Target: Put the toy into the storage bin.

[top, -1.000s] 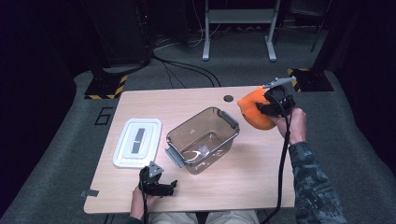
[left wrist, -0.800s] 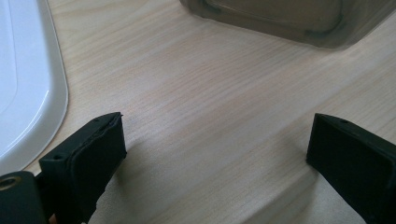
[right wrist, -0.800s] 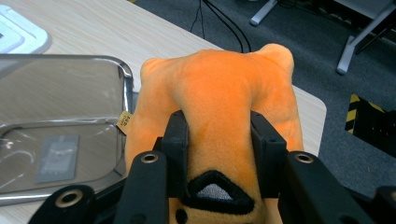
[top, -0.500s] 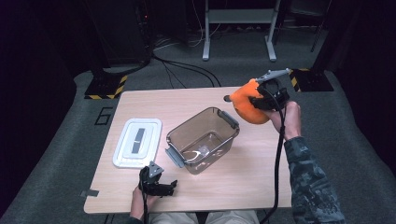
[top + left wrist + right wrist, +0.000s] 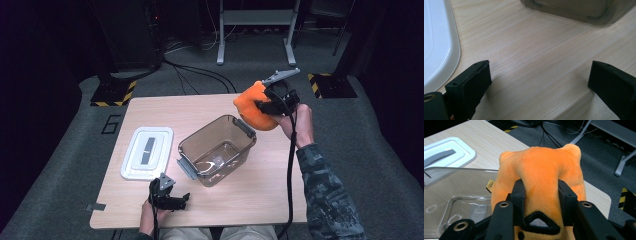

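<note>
The right gripper fingers are pinching the orange plush toy, holding it off the surface by the clear container's far corner. The left gripper fingers are resting spread on the surface, beside the white lid.

Right tool and clamped orange plush toy now higher, nearer the clear container

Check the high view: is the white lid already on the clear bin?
No, the white lid lies flat on the table left of the open clear bin.
</note>
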A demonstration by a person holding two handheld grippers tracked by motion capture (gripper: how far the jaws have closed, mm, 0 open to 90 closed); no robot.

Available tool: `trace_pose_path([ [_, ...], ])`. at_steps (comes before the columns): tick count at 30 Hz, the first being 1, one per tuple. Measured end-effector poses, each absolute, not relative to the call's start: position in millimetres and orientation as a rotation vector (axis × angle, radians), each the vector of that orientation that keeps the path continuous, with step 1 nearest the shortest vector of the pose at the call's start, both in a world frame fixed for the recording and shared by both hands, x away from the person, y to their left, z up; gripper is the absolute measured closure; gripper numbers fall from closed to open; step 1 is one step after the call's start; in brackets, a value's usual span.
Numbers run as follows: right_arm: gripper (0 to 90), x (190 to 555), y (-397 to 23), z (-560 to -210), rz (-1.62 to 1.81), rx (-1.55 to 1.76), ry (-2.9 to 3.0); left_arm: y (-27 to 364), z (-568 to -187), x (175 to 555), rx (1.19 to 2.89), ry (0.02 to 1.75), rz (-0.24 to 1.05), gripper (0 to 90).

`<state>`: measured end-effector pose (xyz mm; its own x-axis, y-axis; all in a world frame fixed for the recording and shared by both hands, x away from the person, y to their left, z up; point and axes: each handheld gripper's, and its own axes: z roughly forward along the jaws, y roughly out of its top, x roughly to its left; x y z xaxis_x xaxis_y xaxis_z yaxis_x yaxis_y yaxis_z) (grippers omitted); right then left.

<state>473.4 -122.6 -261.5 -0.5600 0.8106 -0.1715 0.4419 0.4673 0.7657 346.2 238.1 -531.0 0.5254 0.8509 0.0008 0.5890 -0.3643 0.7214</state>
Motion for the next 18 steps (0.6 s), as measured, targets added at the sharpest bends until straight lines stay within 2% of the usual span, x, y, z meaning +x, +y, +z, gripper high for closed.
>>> trace_pose_path([
  [18,63.9,478,-91,-267,0.954,0.983,2.272,238,-531,346,2.086,1.168,0.491,4.3],
])
